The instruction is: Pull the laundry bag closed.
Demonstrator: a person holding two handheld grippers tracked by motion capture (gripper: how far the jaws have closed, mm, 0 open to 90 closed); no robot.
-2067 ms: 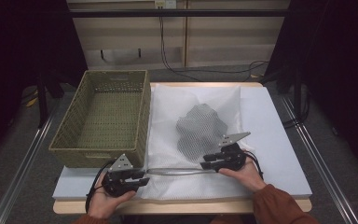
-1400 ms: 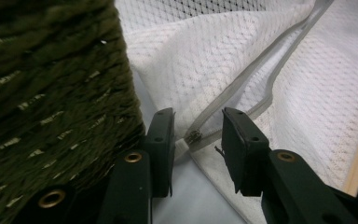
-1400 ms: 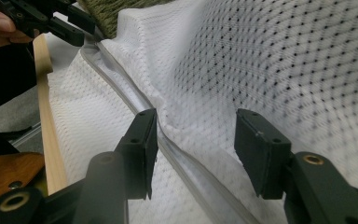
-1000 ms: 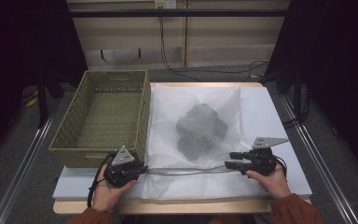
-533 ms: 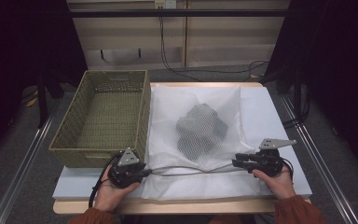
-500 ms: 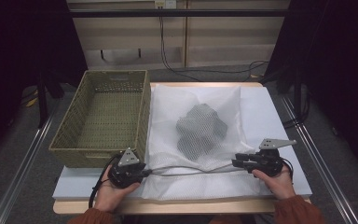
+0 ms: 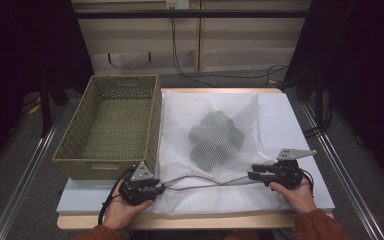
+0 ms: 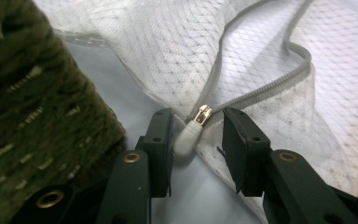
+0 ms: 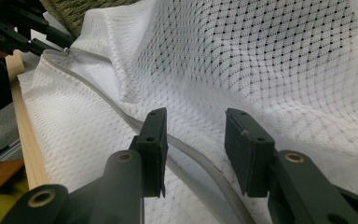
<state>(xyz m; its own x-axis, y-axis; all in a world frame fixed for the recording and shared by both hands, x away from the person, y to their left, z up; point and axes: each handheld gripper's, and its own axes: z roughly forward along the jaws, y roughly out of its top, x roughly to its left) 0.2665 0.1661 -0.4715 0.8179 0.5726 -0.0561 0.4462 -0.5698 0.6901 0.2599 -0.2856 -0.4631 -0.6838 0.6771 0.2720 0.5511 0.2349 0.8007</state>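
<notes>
A white mesh bag [image 7: 207, 105] lies flat on the table with a dark grey garment [image 7: 215, 137] inside it. Its grey zipper [image 7: 205, 184] runs along the near edge between my two grippers. My left gripper [image 7: 161, 189] sits at the zipper's left end. Its jaws have just been opening and stand apart, with the white zipper pull [image 8: 188, 136] between them, resting against the left pad. My right gripper [image 7: 251, 175] points left at the zipper's other end. Its jaws have just been opening a little, and the zipper tape [image 9: 186, 151] passes loosely between them.
A woven olive basket [image 7: 69, 150] stands empty at the left of the bag, close to the left gripper. The pale blue board [image 7: 295, 125] shows bare to the right of the bag. The table's wooden front edge [image 7: 205, 221] runs just in front of both hands.
The right gripper has slid right along the near edge, away from the left one. The left gripper edged slightly right. The zipper now stretches between them.
</notes>
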